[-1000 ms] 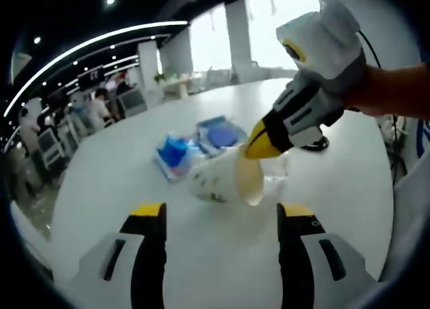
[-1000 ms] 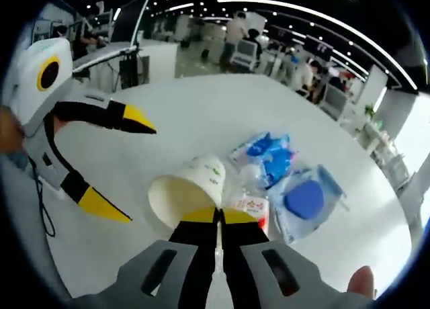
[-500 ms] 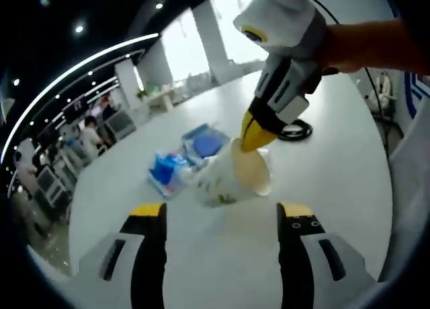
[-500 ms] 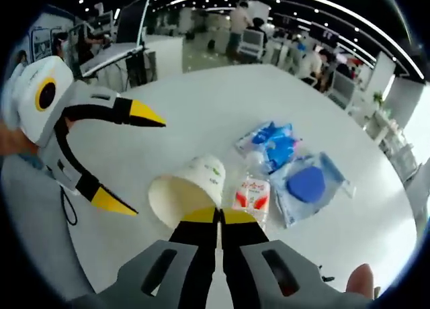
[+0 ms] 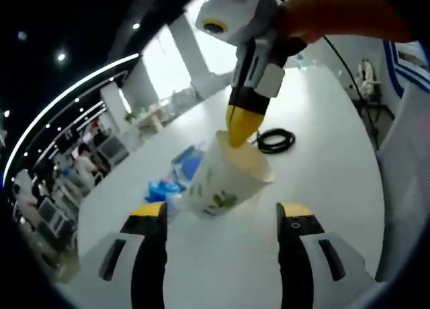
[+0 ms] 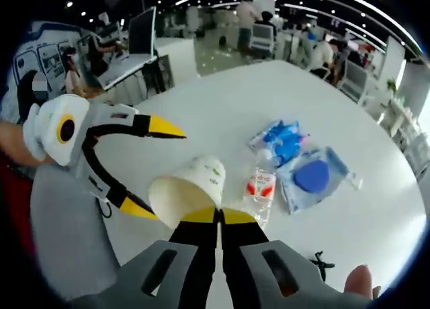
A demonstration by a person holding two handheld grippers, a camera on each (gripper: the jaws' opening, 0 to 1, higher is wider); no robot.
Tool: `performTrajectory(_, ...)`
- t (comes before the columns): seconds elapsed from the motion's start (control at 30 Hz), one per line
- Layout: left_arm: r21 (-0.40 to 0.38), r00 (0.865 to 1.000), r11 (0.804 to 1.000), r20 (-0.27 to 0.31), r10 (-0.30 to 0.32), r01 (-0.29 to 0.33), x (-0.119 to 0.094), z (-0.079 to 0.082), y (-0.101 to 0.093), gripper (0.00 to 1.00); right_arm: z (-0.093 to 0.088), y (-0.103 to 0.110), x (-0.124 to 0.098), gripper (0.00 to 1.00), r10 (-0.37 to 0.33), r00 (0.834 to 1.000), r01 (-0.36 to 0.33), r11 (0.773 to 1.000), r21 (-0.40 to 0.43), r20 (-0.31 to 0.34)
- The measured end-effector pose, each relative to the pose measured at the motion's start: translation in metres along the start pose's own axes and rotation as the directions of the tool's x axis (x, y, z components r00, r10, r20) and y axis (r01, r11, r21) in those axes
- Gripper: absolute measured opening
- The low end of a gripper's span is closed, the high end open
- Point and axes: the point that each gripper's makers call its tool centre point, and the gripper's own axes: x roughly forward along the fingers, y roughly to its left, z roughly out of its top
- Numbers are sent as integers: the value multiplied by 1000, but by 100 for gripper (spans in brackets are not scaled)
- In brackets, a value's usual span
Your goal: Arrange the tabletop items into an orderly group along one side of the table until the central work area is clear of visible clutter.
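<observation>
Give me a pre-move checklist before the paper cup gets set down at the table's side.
1. Right gripper shut on the paper cup's rim: ok.
2. Cup lifted off the table: ok.
3. Left gripper open, holding nothing: ok.
4. Left gripper apart from the cup: cannot tell; its lower tip looks very near the rim in the right gripper view.
5. Water bottle, blue packet and blue pouch grouped at the side: not ok, mid-table.
6. Cup empty: ok.

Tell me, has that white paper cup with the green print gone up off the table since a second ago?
Yes. The white paper cup, clamped at its rim by the right gripper, has risen clear of the small plastic bottle beside it.
</observation>
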Motion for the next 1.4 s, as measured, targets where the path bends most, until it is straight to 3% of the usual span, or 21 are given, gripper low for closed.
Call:
performTrajectory(0.1, 15, 1000, 1000, 13, -4, 4, -2, 6, -2, 63, 2, 1, -10, 2, 16, 1000, -16, 1000, -15, -25)
performTrajectory(0.23, 34, 1000, 999, 26, -5, 4, -4, 13, -3, 63, 0, 1, -20, 2, 27, 994, -33, 998, -58, -107)
performTrajectory(0.4, 46, 999, 999, 48, -5, 2, -6, 23, -4, 63, 9, 6, -31, 2, 86, 984, -97, 993, -67, -154)
performTrajectory(0.63, 65, 996, 998, 85, -23, 18, -10, 36, -12, 62, 7, 18, -33, 2, 183, 954, -195, 980, -26, -239)
performTrajectory(0.77, 94, 995, 995, 94, -36, 27, -11, 41, -18, 62, 4, 19, -32, 2, 199, 938, -212, 977, -18, -285)
performTrajectory(1.07, 75, 991, 996, 122, -51, 42, -12, 50, -23, 62, 7, 27, -35, 2, 277, 902, -275, 960, 54, -331)
performTrajectory(1.13, 72, 991, 996, 126, -53, 44, -12, 51, -23, 61, 9, 25, -34, 2, 282, 901, -278, 959, 61, -331)
performTrajectory(1.27, 68, 990, 996, 130, -58, 50, -11, 52, -24, 61, 8, 34, -36, 2, 320, 878, -316, 946, 70, -356)
performTrajectory(1.4, 62, 988, 996, 138, -65, 57, -11, 54, -26, 60, 9, 36, -36, 2, 324, 868, -322, 944, 71, -375)
